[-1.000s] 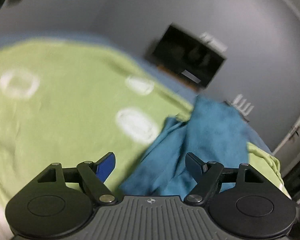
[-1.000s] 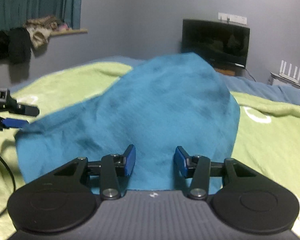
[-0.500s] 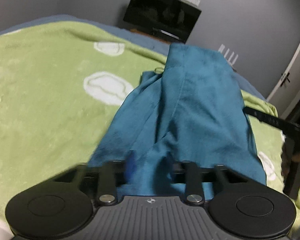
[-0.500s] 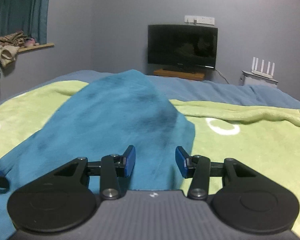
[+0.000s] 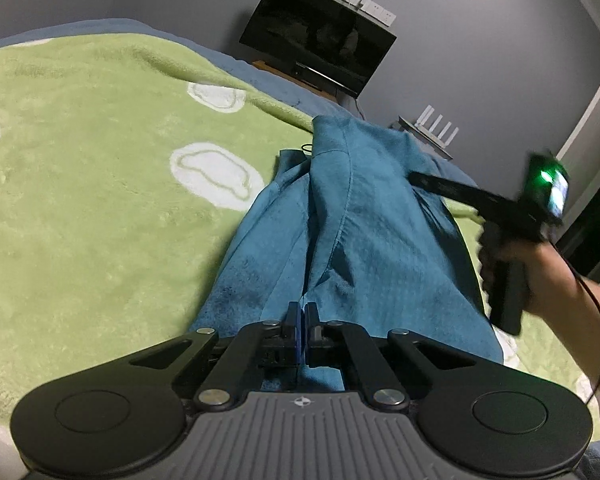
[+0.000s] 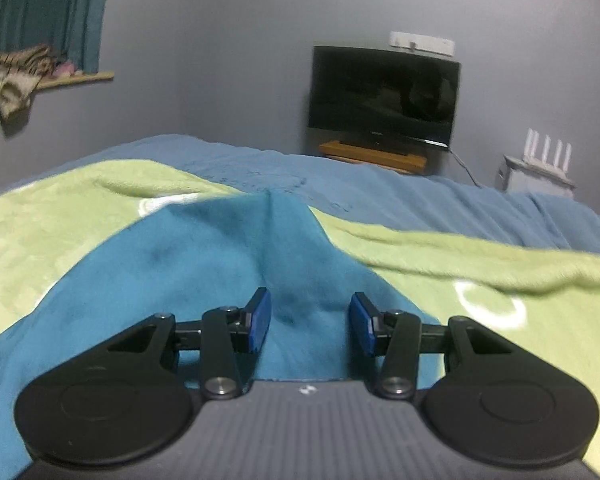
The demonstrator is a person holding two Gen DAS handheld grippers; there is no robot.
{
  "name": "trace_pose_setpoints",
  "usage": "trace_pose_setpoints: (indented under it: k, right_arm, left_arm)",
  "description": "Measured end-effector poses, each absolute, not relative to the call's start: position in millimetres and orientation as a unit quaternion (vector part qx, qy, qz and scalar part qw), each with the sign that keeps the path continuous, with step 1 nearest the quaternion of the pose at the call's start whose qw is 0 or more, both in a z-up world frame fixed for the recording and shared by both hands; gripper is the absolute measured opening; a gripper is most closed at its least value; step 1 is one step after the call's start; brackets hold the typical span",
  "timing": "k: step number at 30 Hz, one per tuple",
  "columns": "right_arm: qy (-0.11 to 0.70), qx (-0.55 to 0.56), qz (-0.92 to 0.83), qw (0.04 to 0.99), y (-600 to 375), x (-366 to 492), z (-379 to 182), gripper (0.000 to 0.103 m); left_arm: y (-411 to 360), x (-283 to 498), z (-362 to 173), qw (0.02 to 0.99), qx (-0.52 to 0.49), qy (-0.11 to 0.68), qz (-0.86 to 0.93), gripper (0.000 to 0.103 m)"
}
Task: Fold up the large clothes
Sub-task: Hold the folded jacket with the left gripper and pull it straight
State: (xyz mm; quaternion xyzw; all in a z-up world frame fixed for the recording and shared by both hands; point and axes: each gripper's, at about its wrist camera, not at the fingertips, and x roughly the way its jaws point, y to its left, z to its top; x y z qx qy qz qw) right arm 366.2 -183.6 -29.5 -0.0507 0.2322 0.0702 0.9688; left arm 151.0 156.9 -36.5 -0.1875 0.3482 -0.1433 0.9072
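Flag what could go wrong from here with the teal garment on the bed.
1. The left gripper is shut on only a thin edge of the teal fabric garment; a pull could slip it free.
2. The right gripper is open, holding nothing, so lifting now would likely drag the cloth lopsided and bunch its creases.
3. The fluffy green blanket beneath may catch and ride up with the garment.

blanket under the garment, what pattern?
Light green blanket with white ring-shaped blobs, clearest in the left wrist view.
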Motion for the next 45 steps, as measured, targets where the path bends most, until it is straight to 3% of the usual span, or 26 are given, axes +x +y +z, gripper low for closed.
trace_pose_setpoints:
  k: [8,12,15,20,27,31,33,34,35,37,42,43,45]
  right_arm:
    - [0.324,-0.013,0.066,0.944,-167,436,-39,0.045]
    - [0.297,0.076,0.079,0.949,-191,434,-29,0.045]
    - [0.255,0.110,0.087,0.957,-206,402,-16,0.046]
    - [0.206,0.033,0.150,0.967,-200,304,-12,0.046]
    - [0.246,-0.033,0.225,0.942,-169,185,-52,0.046]
    - [0.225,-0.040,0.260,0.938,-166,143,-42,0.046]
    - [0.220,-0.029,0.233,0.947,-176,134,-34,0.046]
    - [0.224,-0.029,0.215,0.950,-180,131,-34,0.046]
    - [0.235,-0.026,0.194,0.952,-185,130,-35,0.046]
    - [0.258,0.000,0.170,0.951,-196,127,-37,0.046]
    - [0.277,0.020,0.160,0.947,-201,119,-47,0.046]
    - [0.278,0.016,0.160,0.947,-199,121,-47,0.046]
    - [0.287,0.008,0.158,0.945,-194,123,-48,0.046]
  left_arm:
    - [160,151,-42,0.907,-0.183,0.352,-0.140,0.001]
    - [157,153,-44,0.908,-0.169,0.357,-0.139,0.001]
    - [157,155,-45,0.907,-0.171,0.358,-0.139,0.001]
    - [157,154,-45,0.908,-0.167,0.357,-0.140,0.001]
    - [157,150,-41,0.911,-0.160,0.354,-0.139,0.001]
    - [161,147,-41,0.906,-0.182,0.351,-0.151,0.003]
    - [164,147,-41,0.902,-0.198,0.347,-0.160,0.010]
    - [166,148,-43,0.898,-0.213,0.348,-0.165,0.033]
    - [168,149,-43,0.895,-0.224,0.346,-0.169,0.063]
    - [167,149,-43,0.894,-0.233,0.338,-0.180,0.079]
    - [162,151,-47,0.887,-0.220,0.354,-0.200,0.075]
    - [162,150,-48,0.885,-0.215,0.359,-0.203,0.064]
    - [163,148,-48,0.882,-0.203,0.371,-0.208,0.031]
